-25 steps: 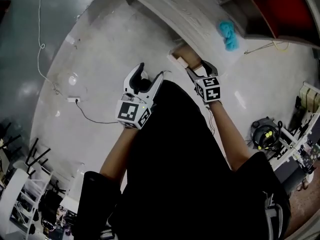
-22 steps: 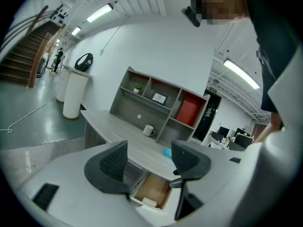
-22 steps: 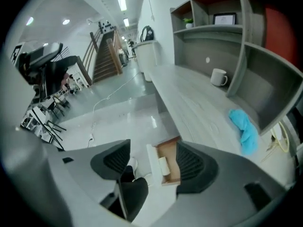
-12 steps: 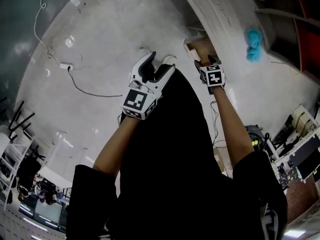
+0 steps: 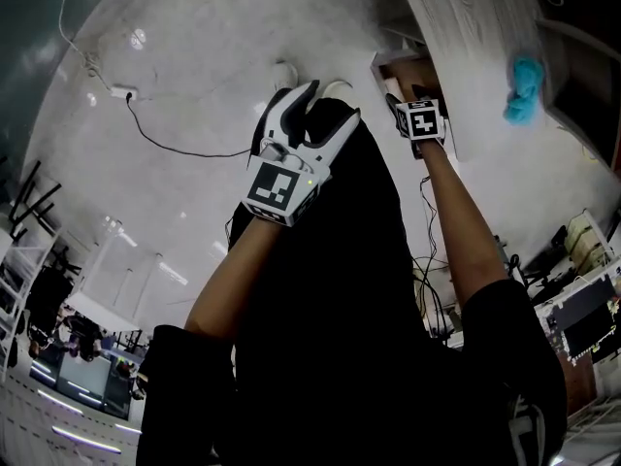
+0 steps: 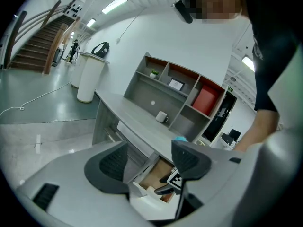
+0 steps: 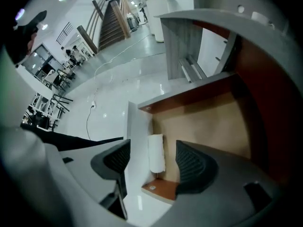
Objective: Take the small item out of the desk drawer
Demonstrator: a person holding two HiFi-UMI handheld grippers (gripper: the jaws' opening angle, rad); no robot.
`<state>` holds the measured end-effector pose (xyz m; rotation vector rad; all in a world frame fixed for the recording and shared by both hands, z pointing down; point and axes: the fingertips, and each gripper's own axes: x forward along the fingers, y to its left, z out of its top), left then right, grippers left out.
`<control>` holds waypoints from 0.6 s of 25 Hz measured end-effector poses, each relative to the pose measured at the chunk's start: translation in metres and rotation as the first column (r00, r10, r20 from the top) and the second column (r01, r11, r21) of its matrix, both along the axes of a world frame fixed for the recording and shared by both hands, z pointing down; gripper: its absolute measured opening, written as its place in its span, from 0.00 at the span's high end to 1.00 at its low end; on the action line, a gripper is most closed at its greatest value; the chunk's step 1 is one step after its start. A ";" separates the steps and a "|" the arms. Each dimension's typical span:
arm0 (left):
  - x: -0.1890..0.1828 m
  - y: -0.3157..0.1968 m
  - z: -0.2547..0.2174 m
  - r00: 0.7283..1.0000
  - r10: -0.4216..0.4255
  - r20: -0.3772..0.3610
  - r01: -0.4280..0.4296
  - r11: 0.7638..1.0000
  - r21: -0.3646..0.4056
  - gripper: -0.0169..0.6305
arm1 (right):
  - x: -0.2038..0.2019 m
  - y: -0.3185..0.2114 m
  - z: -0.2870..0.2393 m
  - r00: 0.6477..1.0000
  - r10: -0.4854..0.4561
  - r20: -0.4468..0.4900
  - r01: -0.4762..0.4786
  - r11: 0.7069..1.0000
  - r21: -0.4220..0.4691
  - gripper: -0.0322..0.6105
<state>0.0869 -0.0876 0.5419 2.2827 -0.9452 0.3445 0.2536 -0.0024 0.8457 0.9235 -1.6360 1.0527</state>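
Observation:
The desk drawer [image 5: 393, 66] stands pulled out under the grey desktop [image 5: 466, 27]. Inside it a small white roll-shaped item [image 7: 156, 152] lies on the brown bottom [image 7: 208, 122], against the white drawer front [image 7: 136, 141]. My right gripper [image 7: 154, 162] reaches into the drawer, open, its jaws either side of the white item; I cannot tell whether they touch it. In the head view the right gripper [image 5: 408, 95] dips into the drawer. My left gripper [image 5: 325, 107] hangs open and empty left of the drawer, and looks at the drawer [image 6: 158, 171] from outside.
A blue cloth-like thing [image 5: 527, 78] and a white mug [image 6: 162, 117] sit on the desk, below a shelf unit [image 6: 182, 91]. A cable with a plug block [image 5: 121, 93] lies on the floor. A white cylinder [image 6: 89, 79] stands at the desk's far end.
The right gripper has gone further into the drawer. The left gripper has risen a little and stays open. The head view has swung, so the desk sits further right.

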 end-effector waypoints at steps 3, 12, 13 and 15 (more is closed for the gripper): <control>0.003 0.001 0.010 1.000 -0.010 -0.004 0.010 1.000 -0.012 0.56 | 0.006 -0.001 0.019 0.999 -0.015 -0.032 0.015 1.000 -0.007 0.53; 0.007 0.007 0.032 1.000 -0.027 -0.002 0.027 0.998 -0.052 0.56 | 0.002 0.009 0.046 0.994 -0.085 -0.063 0.082 0.995 -0.055 0.61; 0.007 0.008 0.034 1.000 -0.029 0.000 0.029 0.998 -0.054 0.56 | 0.002 0.010 0.048 0.993 -0.095 -0.071 0.090 0.994 -0.059 0.63; 0.005 0.007 0.036 0.999 -0.036 0.003 0.036 0.998 -0.056 0.56 | 0.002 0.010 0.053 0.990 -0.110 -0.085 0.105 0.992 -0.064 0.67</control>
